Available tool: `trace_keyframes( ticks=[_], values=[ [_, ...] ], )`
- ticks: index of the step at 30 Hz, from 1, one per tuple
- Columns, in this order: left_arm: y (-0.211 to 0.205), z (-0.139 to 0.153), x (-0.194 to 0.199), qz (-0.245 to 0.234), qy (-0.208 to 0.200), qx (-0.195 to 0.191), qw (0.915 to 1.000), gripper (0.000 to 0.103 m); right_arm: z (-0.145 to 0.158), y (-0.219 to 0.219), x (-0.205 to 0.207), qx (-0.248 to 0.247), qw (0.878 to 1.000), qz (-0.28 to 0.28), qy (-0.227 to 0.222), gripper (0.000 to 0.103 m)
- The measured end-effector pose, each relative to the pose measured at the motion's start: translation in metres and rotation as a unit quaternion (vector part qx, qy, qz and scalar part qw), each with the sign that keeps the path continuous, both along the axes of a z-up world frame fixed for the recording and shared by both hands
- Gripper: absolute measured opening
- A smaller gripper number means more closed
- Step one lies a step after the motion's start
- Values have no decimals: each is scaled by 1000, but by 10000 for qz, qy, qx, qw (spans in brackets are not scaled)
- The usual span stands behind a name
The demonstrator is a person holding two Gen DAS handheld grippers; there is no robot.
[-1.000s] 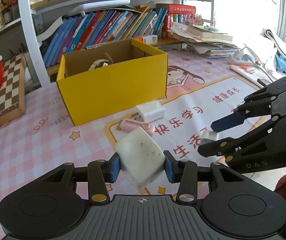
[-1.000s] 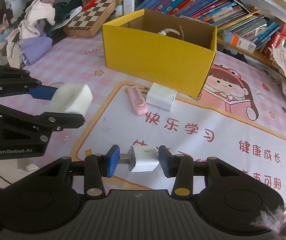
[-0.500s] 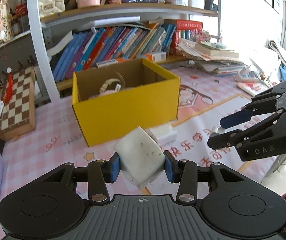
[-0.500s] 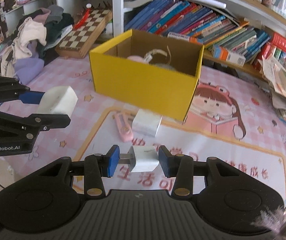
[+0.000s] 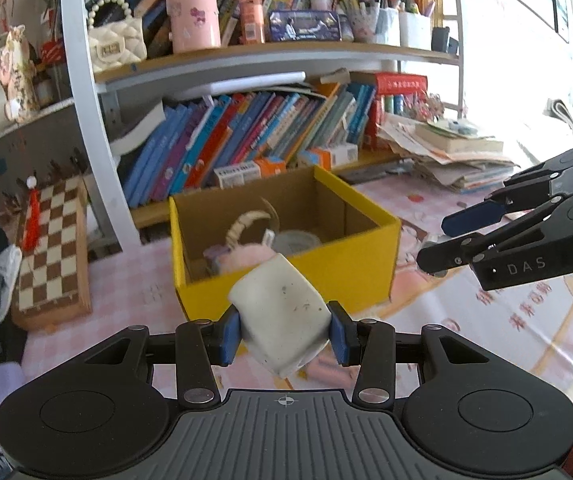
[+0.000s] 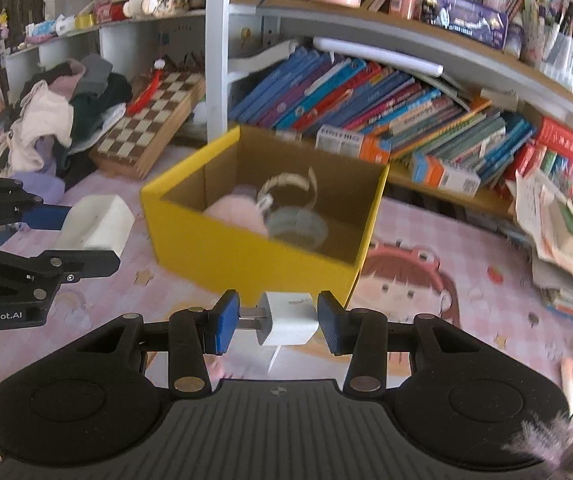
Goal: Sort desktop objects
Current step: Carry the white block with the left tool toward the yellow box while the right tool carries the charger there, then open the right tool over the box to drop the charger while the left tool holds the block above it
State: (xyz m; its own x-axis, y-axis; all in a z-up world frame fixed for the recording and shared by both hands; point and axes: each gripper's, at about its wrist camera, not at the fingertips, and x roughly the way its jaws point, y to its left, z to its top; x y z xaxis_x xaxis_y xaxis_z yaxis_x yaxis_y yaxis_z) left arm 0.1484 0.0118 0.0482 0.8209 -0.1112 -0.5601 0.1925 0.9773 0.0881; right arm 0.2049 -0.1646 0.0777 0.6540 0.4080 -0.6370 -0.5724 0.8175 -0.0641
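Observation:
My left gripper (image 5: 284, 330) is shut on a scuffed white block (image 5: 282, 312), held in the air just in front of the open yellow cardboard box (image 5: 350, 276). In the right wrist view the same block (image 6: 98, 222) shows at the left, in the left gripper (image 6: 68, 236). My right gripper (image 6: 272, 322) is shut on a small white charger plug (image 6: 288, 318), its metal prongs against the left pad. It hangs before the near wall of the box (image 6: 226, 256). Inside the box lie a pink fluffy thing (image 6: 234, 212), a tape roll (image 6: 296, 224) and a beige band (image 6: 286, 182).
A wooden chessboard (image 5: 52, 248) lies left of the box on the pink patterned mat (image 6: 426, 280). Behind run shelves of leaning books (image 5: 254, 136). A paper stack (image 5: 450, 156) sits at the right, a heap of clothes (image 6: 58, 120) at the far left.
Both grippers have risen and come closer to the yellow box, each keeping its object. The box's inside is now in view; the pink cutter and white adapter on the mat have dropped almost out of sight.

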Motion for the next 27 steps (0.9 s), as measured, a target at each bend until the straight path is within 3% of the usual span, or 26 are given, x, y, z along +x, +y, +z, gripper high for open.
trace_keyframes(
  ticks=[9,10,11,18,27],
  values=[
    [-5,11,37,15,-220,168,9996,43,15,5,47,41,9993,211,-300,41],
    [-6,12,42,29,-238,184,9995,43,17,6,52,43,9991,250,-332,31],
    [-6,12,47,46,-248,197,9995,43,18,7,58,48,9990,297,-336,12],
    [-11,9,79,121,-221,338,9991,43,24,14,105,20,9978,547,-373,8],
    [-17,12,98,216,-238,364,9988,43,17,17,119,150,9966,764,-284,7]
  ],
)
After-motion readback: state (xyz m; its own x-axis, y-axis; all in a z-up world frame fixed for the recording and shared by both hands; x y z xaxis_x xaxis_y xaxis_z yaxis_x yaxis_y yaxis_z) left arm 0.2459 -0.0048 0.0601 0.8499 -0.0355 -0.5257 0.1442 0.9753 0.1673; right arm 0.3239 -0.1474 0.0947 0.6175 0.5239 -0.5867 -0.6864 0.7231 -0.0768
